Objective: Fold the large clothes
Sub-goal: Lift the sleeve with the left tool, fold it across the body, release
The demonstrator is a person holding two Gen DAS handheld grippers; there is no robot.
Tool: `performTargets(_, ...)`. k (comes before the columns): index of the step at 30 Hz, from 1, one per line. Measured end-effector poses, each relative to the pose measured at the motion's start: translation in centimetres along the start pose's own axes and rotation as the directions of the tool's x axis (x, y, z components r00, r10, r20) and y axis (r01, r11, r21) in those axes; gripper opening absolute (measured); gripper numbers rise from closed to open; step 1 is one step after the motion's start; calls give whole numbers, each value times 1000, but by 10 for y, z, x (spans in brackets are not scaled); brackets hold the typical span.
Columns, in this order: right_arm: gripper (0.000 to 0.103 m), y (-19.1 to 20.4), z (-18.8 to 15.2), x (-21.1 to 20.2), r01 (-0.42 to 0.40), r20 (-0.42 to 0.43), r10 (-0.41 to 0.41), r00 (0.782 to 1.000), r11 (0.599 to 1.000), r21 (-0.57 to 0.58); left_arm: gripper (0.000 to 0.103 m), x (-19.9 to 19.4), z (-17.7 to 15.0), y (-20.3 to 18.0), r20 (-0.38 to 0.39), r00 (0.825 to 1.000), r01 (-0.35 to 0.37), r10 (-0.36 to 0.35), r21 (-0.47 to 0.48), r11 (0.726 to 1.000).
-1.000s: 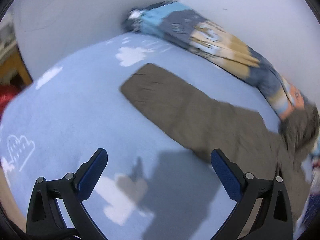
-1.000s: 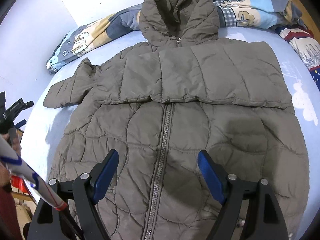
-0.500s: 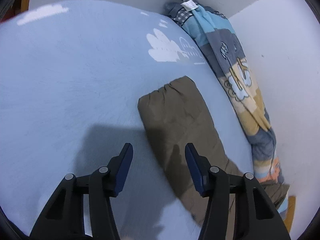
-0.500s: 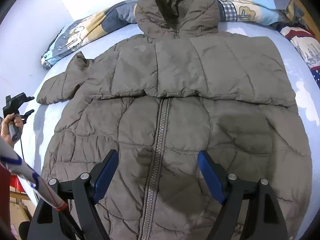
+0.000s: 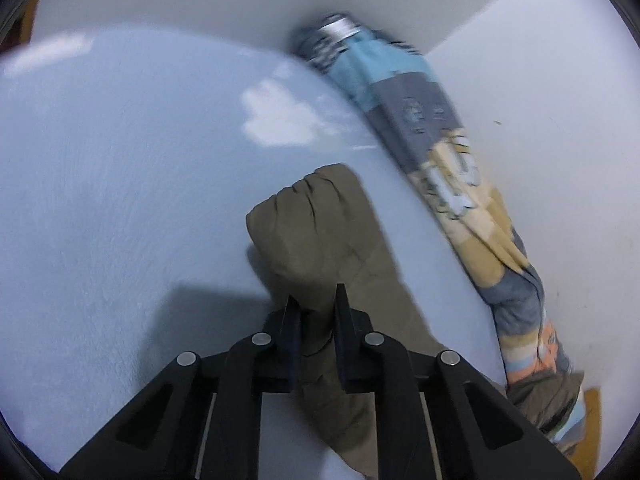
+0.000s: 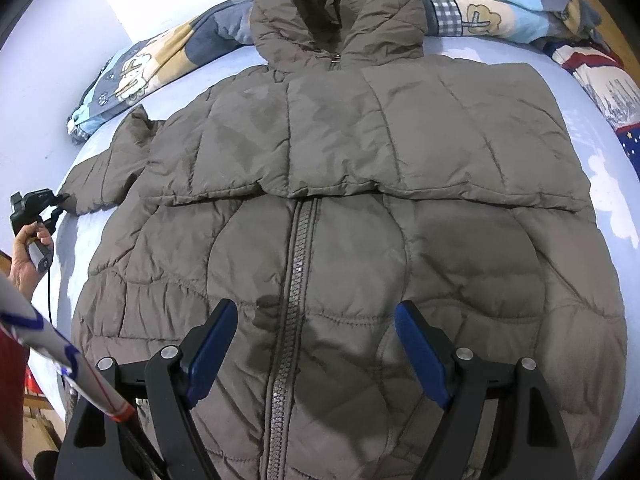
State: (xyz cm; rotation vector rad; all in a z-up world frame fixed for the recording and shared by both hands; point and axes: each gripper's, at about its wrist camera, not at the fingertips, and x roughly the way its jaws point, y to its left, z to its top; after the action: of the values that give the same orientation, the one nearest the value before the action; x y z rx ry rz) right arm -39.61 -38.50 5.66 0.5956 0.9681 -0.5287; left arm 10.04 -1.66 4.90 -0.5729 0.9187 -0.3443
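A large olive-brown puffer jacket (image 6: 360, 208) lies front up on a light blue bed sheet (image 5: 120, 200), zipped, with its hood toward the wall. One sleeve is folded across the chest. The other sleeve (image 5: 320, 240) stretches out to the side. My left gripper (image 5: 316, 304) is shut on this sleeve near its cuff. It also shows at the far left of the right wrist view (image 6: 60, 200), held by a hand. My right gripper (image 6: 316, 320) is open and empty, hovering above the lower front of the jacket over the zipper.
A rolled patterned quilt (image 5: 440, 168) lies along the white wall behind the jacket, also in the right wrist view (image 6: 152, 68). A second patterned blanket (image 6: 600, 80) lies at the far right. The sheet (image 6: 608, 184) has white cloud prints.
My left gripper has moved onto the outstretched sleeve and shut on it near the cuff. My right gripper has stayed open and moved slightly closer over the jacket.
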Motion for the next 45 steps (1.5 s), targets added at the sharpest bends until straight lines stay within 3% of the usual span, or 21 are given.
performTargets(4,85,-11,5,-13,-3,37,1,999,999,46,13,-40,2,-51,16,995,100,-102,103,990)
performTargets(7,85,-26,10,-30,11,88,-20,996,995,95,13,-79,-5,-103,16,984,171,-178,198,965)
performTargets(11,85,-52,15,-52,14,144,-39,989,986,169,13,-133,-34,-179,-9,961,262,-275,332,906)
performTargets(17,85,-80,16,-77,12,196,-59,979,972,234,13,-187,-98,-267,-106,920,384,-378,439,812)
performTargets(21,85,-98,17,-94,-2,229,-63,971,963,271,13,-210,-142,-308,-188,879,474,-439,456,753)
performTargets(24,85,-111,16,-105,-8,253,-69,965,957,291,13,-211,-187,-333,-270,853,522,-447,464,716)
performTargets(30,85,-133,13,-119,-16,278,-81,957,943,331,13,-180,-296,-362,-429,814,572,-391,480,666)
performTargets(33,85,-140,12,-124,-13,287,-90,954,941,339,13,-162,-347,-371,-485,798,583,-357,471,662)
performTargets(39,85,-156,9,-130,-7,291,-107,951,931,366,14,-106,-423,-372,-548,816,511,-183,538,670)
performTargets(41,85,-157,9,-131,-10,294,-107,950,929,369,22,-92,-438,-363,-569,813,491,-123,555,672)
performTargets(43,85,-155,8,-132,-14,298,-102,949,931,364,29,-88,-457,-358,-589,806,478,-60,587,654)
performTargets(45,85,-153,9,-132,-17,300,-97,949,934,356,45,-91,-464,-353,-604,796,486,-34,605,631)
